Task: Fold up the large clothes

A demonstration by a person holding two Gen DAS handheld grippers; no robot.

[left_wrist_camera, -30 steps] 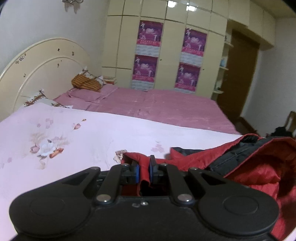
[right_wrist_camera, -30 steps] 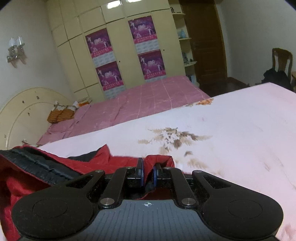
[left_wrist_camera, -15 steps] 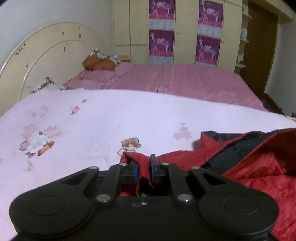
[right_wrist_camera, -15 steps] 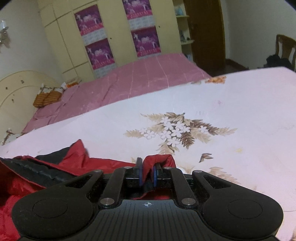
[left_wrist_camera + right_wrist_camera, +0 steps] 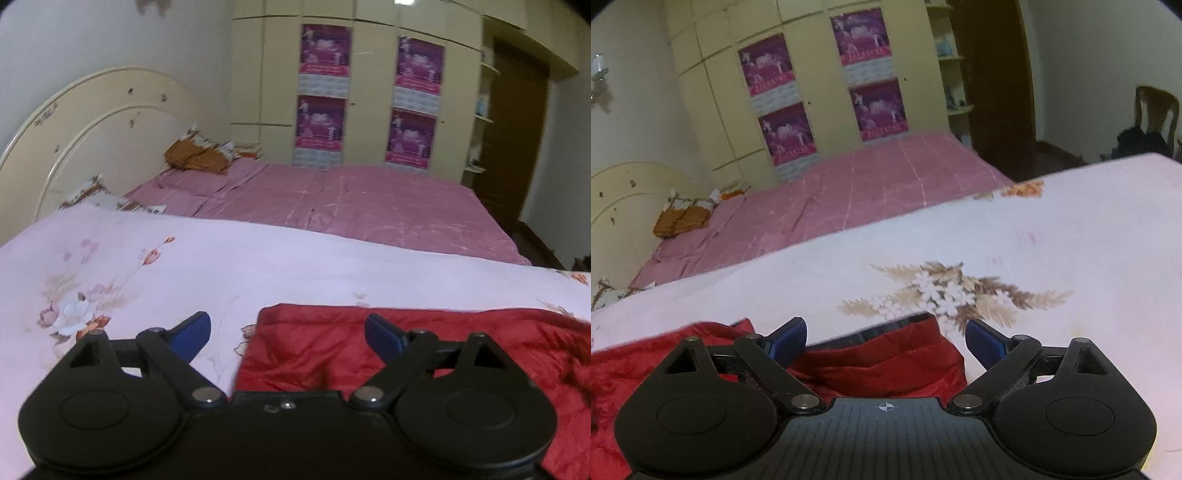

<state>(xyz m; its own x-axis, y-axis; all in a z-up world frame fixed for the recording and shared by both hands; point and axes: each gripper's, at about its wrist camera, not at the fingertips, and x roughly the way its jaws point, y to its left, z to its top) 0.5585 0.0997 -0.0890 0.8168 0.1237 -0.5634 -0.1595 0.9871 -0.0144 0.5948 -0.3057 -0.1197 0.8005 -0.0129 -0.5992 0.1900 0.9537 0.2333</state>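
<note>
Since the red quilted padded jacket (image 5: 388,347) now lies flat on the pale pink floral bedsheet (image 5: 258,266), its folded edge squared toward the far side, this fold looks set down. The left gripper (image 5: 286,334) has just been opening; its blue pads stand wide, the jacket's left corner lying loose between them, unpinched. The right gripper (image 5: 886,338) has likewise just been opening, jaws wide over the jacket's right corner (image 5: 886,358), nothing clamped. Both hold corners' width apart, likely to lay the edge straight. Beyond, a pink-covered second bed (image 5: 351,206) and cream wardrobe with purple posters (image 5: 369,92).
</note>
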